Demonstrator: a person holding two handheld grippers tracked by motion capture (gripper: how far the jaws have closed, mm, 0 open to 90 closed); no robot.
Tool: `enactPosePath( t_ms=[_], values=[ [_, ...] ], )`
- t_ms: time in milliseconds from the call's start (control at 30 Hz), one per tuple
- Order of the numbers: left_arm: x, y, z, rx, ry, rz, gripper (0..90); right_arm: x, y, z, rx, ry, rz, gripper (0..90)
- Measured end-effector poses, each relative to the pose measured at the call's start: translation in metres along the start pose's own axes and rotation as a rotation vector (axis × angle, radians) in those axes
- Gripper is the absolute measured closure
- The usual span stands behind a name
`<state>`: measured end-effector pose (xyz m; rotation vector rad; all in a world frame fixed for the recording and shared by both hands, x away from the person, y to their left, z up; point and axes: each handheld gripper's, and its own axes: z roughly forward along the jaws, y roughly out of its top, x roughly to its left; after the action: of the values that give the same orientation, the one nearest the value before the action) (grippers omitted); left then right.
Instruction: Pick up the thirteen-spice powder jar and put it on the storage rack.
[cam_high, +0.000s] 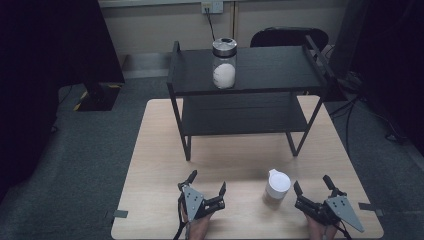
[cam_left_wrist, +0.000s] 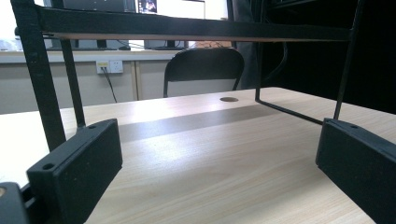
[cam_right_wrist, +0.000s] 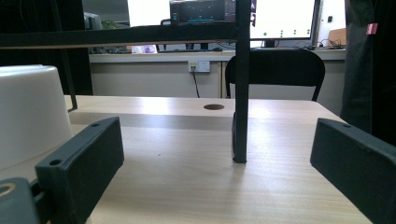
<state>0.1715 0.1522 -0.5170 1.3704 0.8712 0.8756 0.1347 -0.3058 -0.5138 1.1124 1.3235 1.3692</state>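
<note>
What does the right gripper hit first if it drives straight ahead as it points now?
Probably the black shelf's front leg, standing nearly dead ahead between the right gripper's open fingers. The white cup sits off to its left.

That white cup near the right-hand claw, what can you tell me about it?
The white cup looks like smooth plastic with a small spout at its rim. It stands upright on the wooden table, in front of the black shelf rack, just left of the right gripper, whose jaws are open and apart from it. In the right gripper view its plain wall rises beside the jaw.
</note>
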Motion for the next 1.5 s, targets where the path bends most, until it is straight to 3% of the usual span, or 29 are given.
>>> enactPosePath(
  t_ms=[300,733,933,1167,1500],
  values=[
    [0.0,0.0,0.0,0.0,0.0,0.0,0.1,-0.001,0.019,-0.004,-0.048,0.04,-0.004,0.0],
    [0.0,0.0,0.0,0.0,0.002,0.0,0.1,0.004,0.052,0.011,-0.077,0.213,-0.003,0.0],
    [0.0,0.0,0.0,0.0,0.002,0.0,0.1,0.01,0.055,0.018,-0.061,0.262,-0.005,0.4],
    [0.0,0.0,0.0,0.0,0.002,0.0,0.1,0.015,0.054,0.025,-0.003,0.314,-0.008,4.5],
    [0.0,0.0,0.0,0.0,0.002,0.0,0.1,0.022,0.042,0.022,0.052,0.315,-0.025,12.4]
  ],
)
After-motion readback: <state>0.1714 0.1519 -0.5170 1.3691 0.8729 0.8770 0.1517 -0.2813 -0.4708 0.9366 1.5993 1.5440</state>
